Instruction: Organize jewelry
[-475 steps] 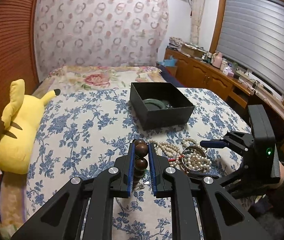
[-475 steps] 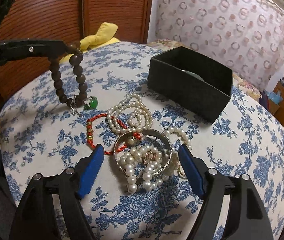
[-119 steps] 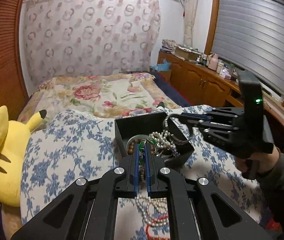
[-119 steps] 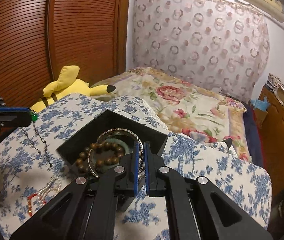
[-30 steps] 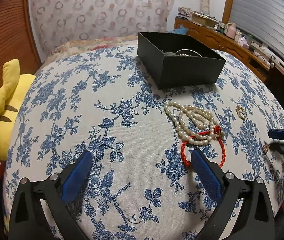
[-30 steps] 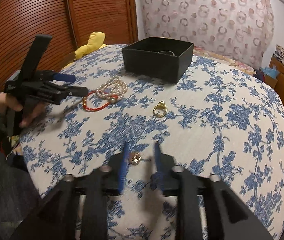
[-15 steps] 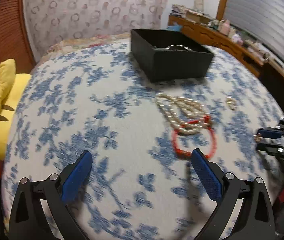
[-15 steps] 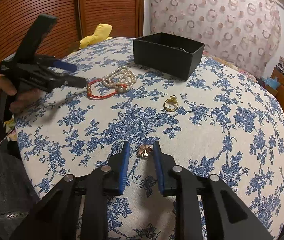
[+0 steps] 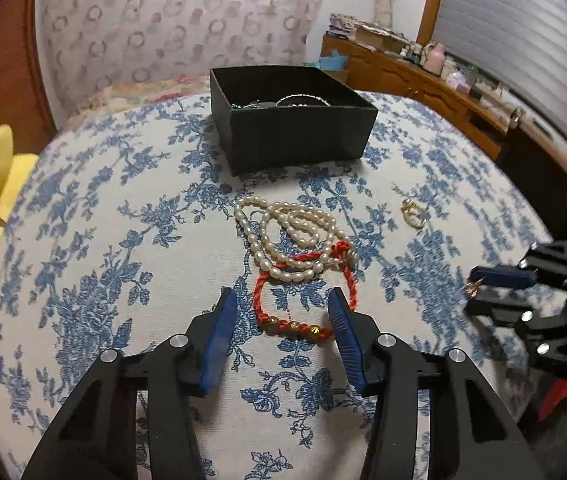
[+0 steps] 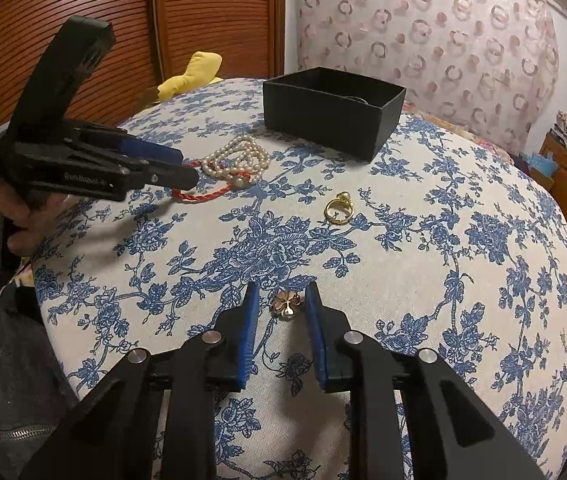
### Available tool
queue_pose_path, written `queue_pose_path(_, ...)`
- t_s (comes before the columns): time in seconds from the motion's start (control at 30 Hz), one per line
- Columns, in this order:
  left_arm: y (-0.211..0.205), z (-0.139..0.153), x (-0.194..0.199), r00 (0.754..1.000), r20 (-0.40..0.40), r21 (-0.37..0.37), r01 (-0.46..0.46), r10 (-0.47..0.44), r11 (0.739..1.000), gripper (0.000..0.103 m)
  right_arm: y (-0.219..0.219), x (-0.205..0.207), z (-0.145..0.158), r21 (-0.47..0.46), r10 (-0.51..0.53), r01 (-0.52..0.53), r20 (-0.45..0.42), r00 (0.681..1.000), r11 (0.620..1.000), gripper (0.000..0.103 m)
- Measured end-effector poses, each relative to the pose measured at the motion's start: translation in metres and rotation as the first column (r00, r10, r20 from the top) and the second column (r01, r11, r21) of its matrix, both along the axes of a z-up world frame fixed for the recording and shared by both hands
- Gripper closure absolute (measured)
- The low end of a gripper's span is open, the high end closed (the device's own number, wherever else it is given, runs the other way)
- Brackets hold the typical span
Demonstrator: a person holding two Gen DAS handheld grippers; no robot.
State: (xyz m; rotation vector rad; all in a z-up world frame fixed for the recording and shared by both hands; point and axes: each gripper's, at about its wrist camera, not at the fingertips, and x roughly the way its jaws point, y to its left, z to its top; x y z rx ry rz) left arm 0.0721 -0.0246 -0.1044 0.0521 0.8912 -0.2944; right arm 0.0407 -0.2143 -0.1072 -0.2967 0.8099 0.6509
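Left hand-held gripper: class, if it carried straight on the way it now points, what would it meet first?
Most likely the red cord bracelet, which already lies between the closing jaws of the left hand-held gripper. The pearl necklace lies just beyond, then the black box. Depth is hard to judge.

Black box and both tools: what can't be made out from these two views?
- Box contents: the near wall hides most in both views; only a bangle's edge and a green speck show in the left view.
- Charm between the right tool pads: contact unclear.
- Left tool, closing around the red bracelet: contact not visible.
- Ring: detail too small.
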Motion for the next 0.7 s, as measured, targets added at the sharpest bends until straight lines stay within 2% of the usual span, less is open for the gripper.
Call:
queue_pose_path(0.1, -0.001, 0.000, -0.004, 1.000, 0.011, 0.063, -0.005, 0.005, 0.998, 0.062, 0.000, 0.000, 0.000, 0.001, 0.000, 0.000, 0.000, 1.000, 1.000, 0.078)
queue_pose_path(0.37, 0.035, 0.000, -0.014, 0.998, 0.000, 0.086, -0.062, 0.062, 0.994, 0.065, 0.001, 0.000, 0.000, -0.002, -0.004, 0.004, 0.002, 1.000, 1.000, 0.079)
queue_pose_path(0.47, 0.037, 0.000, -0.014, 0.998, 0.005, 0.081, -0.062, 0.062, 0.995, 0.075, 0.000, 0.001, 0.000, -0.003, -0.005, 0.005, 0.001, 1.000, 1.000, 0.079)
queue_pose_path(0.53, 0.034, 0.000, -0.015, 0.999, 0.010, 0.076, -0.048, 0.047, 0.996, 0.088, 0.000, 0.001, 0.000, -0.003, -0.007, 0.007, 0.002, 1.000, 1.000, 0.081)
queue_pose_path(0.63, 0.030, 0.000, -0.016, 1.000, 0.018, 0.070, -0.026, 0.025, 0.997, 0.097, -0.002, 0.001, 0.001, 0.000, -0.015, 0.015, 0.003, 1.000, 1.000, 0.086)
queue_pose_path(0.7, 0.031, 0.001, -0.016, 0.999, 0.023, 0.061, -0.029, 0.028, 0.998, 0.097, -0.004, 0.001, 0.001, 0.004, -0.019, 0.019, 0.003, 1.000, 1.000, 0.086)
